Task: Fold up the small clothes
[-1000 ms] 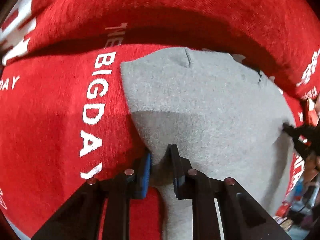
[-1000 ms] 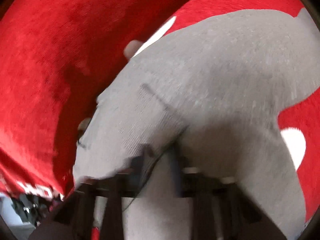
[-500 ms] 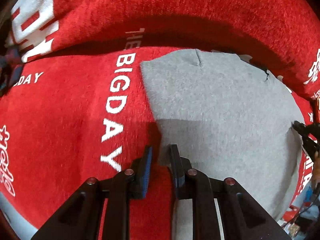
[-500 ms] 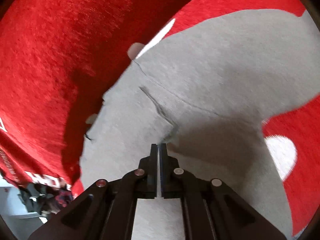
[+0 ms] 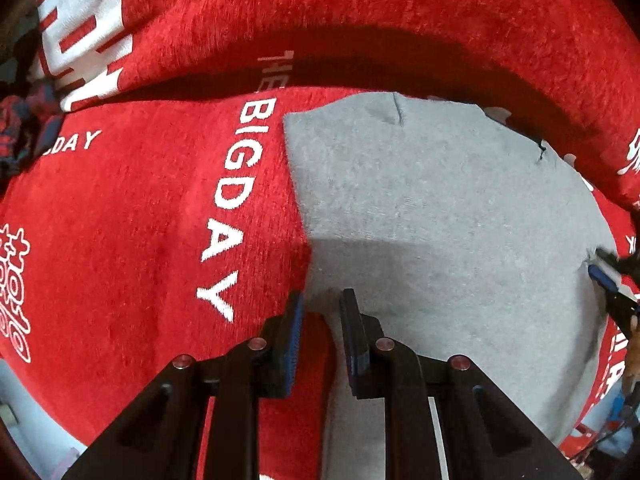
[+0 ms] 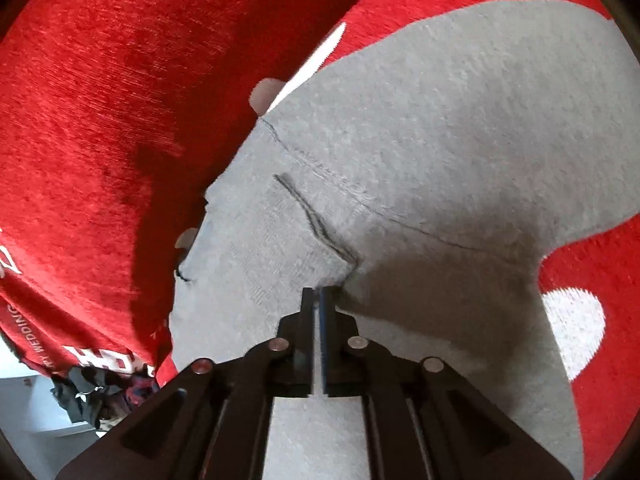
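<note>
Two grippers over one grey garment point(image 5: 440, 208); it lies flat across the middle and right of the left wrist view, on a red blanket point(image 5: 132, 220) lettered in white; left gripper point(image 5: 322, 300), low centre, stands spread with the cloth's near left edge just at its tips, nothing pinched; right gripper point(image 6: 319, 294) shows fingers pressed nearly together above a seam, and I can't tell whether any cloth is caught; looks like a pause between folds; next, I'd judge, each needs a fresh hold on an edge.
</note>
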`<state>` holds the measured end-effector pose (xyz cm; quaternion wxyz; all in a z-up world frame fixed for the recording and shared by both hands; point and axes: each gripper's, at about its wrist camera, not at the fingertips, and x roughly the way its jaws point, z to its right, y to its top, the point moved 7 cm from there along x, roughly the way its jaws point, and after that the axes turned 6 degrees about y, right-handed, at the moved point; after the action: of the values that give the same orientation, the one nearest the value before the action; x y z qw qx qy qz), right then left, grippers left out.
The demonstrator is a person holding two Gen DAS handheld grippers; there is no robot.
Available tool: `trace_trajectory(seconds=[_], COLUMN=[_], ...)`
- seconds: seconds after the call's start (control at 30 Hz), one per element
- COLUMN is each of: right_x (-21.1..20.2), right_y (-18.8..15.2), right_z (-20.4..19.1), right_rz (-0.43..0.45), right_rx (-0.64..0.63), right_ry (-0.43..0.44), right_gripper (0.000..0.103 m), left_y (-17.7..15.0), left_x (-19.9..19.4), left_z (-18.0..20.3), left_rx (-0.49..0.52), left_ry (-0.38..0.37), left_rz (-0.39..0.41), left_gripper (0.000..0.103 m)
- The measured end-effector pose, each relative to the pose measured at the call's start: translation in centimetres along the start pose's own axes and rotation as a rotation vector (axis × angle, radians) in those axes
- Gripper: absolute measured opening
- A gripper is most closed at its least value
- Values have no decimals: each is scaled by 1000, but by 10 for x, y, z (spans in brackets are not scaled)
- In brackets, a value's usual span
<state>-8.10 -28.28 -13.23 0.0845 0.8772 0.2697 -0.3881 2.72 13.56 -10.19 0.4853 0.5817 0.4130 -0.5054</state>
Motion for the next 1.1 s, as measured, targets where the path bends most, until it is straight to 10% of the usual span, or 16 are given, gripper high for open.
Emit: trace_trajectory(seconds=[0.03, 0.1, 0.17, 0.23, 0.5, 0.67, 0.77, 1.1], right_x=[0, 2, 5, 7, -2, -22, -37, -86], right_y=[0, 3, 7, 10, 3, 0, -8, -31], right_z=[1, 1, -2, -6, 8, 8, 15, 65], right_rz=[6, 15, 20, 10, -15, -31, -62, -88], right_rx=[17, 31, 22, 2, -32, -63, -53, 37], right_ry=[29, 36, 26, -15, -65, -77, -54, -40], right_gripper=[40, 40, 39, 7, 7, 18, 47, 49], left_y=[-1, 0, 1, 1, -2, -14, -21, -38], left_x=[-1, -6, -17, -19, -10, -10, -14, -25], left_z=[3, 9, 17, 27, 52, 77, 100, 185], left_rx=[4, 7, 14, 27, 37, 102, 147, 243], left_ry=[2, 13, 32, 16, 13, 30, 28, -5], left_rz=[-2, 13, 63, 53, -9, -36, -44, -79], left_gripper=[28, 92, 94, 94, 94, 94, 94, 94])
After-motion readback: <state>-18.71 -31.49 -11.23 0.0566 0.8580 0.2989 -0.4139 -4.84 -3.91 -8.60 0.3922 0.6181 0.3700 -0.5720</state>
